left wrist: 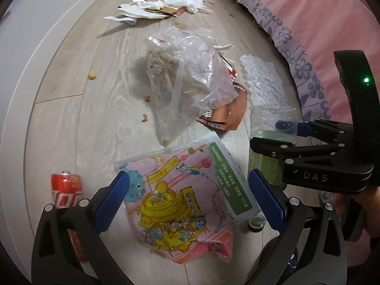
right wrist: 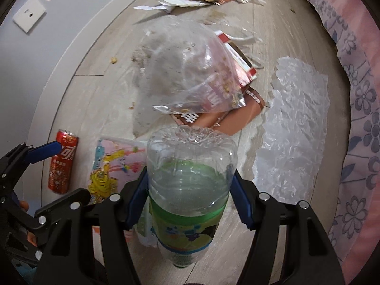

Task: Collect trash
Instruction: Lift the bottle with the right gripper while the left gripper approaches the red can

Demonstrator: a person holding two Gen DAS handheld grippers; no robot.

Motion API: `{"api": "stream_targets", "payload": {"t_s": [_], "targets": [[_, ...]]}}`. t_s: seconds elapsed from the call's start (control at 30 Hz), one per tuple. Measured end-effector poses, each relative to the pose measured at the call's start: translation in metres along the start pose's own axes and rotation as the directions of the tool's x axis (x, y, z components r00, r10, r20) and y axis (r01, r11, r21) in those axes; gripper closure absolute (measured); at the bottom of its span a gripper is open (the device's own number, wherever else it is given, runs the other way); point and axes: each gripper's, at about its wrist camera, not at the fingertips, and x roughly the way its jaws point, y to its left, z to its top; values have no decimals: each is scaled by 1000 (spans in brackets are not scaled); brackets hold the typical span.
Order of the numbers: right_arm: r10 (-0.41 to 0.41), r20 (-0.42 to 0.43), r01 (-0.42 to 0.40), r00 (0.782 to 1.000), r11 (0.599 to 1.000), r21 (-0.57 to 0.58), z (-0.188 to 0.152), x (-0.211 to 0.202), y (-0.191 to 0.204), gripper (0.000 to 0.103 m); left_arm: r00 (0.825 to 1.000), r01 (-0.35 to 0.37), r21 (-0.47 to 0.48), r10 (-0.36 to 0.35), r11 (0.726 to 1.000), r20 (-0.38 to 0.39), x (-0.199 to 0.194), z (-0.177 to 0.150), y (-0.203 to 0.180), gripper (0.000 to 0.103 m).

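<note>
the pink bedspread (left wrist: 308, 19) with its purple flower border runs along the right side, a pale wall (right wrist: 35, 54) with a white switch plate along the left, and between them lies the wood-plank floor (left wrist: 78, 128), strewn with litter. farthest off sits a heap of torn paper and cardboard (left wrist: 152, 11); nearer, a clear plastic bag (left wrist: 187, 80) dotted with crumbs lies over a reddish-brown wrapper (left wrist: 228, 116), with a crinkled clear film (right wrist: 296, 123) beside it toward the bed. the cartoon-printed pink bag (left wrist: 180, 204) lies flat right under the left claw (left wrist: 190, 206), whose blue pads stand wide apart either side of it, gripping nothing; the bag's long axis runs roughly along the claw's line of sight, so this claw is the nearer one for it. the right claw (right wrist: 190, 197) is clamped on a clear plastic bottle (right wrist: 190, 180) with a green label, held off the floor with its base pointing forward. a red cola can (right wrist: 63, 161) lies on its side left of the pink bag, a small green bottle cap (left wrist: 256, 223) just beside the bag's right edge, and food crumbs (left wrist: 91, 76) are scattered toward the wall.
</note>
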Motion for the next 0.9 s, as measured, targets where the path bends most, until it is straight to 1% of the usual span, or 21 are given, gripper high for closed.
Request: {"api": "stream_targets", "payload": {"t_s": [0.1,0.4,0.7,0.9], "targets": [[21,2,-21,1000,999,-29,-2,-10,15,42,1000,-21,-22,22,1000,10,-11,-5,8,6],[76,-1,-75,997,987,-139,-7,-20,59,42,994,-109,-103,111,989,12,-39,-32,44,6],[118,4,-114,993,970,-213,-8,-25,97,42,985,-165,-154,169,974,18,-65,-53,68,6],[142,-1,-137,990,956,-258,-5,-23,118,42,977,-202,-188,210,961,22,-74,-63,87,6]]}}
